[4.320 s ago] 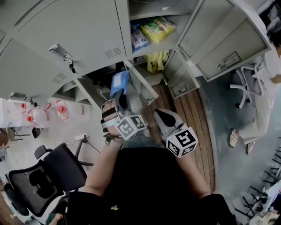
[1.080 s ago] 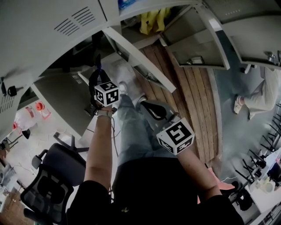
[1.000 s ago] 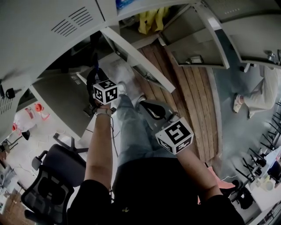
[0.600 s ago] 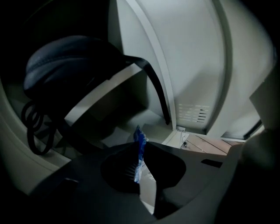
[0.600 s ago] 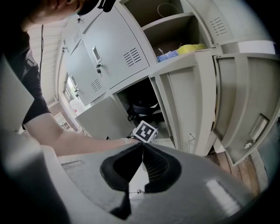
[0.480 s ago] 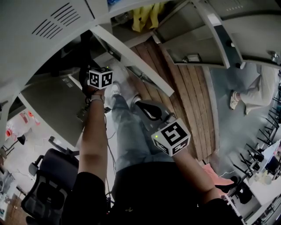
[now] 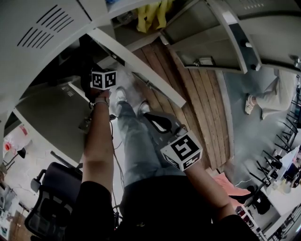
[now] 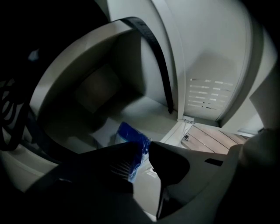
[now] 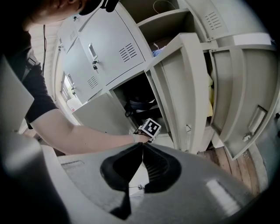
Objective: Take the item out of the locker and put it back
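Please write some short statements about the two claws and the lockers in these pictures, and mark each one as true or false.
1. The right claw is shut and holds nothing. True.
2. The left claw is outside all the lockers. False: it reaches into the lower locker. Its jaws are opening, and the blue packet shows between them.
3. The packet in the lower locker is yellow. False: it is blue. The yellow item is in another open locker, seen in the head view.
4. The floor in front of the lockers is made of wooden planks. True.
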Demonstrator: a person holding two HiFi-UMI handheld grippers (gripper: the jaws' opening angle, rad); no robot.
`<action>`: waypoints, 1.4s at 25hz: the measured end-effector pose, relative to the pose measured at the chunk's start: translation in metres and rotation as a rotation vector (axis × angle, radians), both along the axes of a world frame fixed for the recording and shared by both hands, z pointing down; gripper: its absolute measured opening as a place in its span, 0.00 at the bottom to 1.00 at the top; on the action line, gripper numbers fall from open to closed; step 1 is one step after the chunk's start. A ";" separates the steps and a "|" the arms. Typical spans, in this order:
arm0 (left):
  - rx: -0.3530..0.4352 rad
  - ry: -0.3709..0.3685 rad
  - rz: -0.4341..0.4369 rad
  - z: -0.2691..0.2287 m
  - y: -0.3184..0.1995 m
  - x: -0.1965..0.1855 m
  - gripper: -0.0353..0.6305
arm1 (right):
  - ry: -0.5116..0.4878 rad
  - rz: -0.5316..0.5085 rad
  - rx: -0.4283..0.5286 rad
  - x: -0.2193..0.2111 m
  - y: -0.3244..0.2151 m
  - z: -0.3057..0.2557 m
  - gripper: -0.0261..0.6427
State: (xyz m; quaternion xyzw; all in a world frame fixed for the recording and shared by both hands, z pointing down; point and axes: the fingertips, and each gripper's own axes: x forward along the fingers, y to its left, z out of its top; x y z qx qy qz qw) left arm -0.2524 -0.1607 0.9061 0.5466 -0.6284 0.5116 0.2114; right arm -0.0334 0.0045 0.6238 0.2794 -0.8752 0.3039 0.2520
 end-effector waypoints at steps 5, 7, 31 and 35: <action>-0.006 0.020 -0.029 0.005 0.001 -0.005 0.36 | 0.005 0.000 -0.011 0.001 0.005 0.003 0.04; -0.012 0.026 -0.030 0.007 0.002 -0.005 0.40 | 0.005 -0.002 -0.011 0.000 0.007 0.004 0.04; -0.077 0.118 -0.077 0.046 0.007 -0.030 0.58 | 0.029 -0.040 -0.039 -0.011 0.022 0.015 0.04; -0.105 0.098 -0.063 0.050 0.012 -0.035 0.58 | 0.029 -0.041 -0.042 -0.012 0.022 0.015 0.04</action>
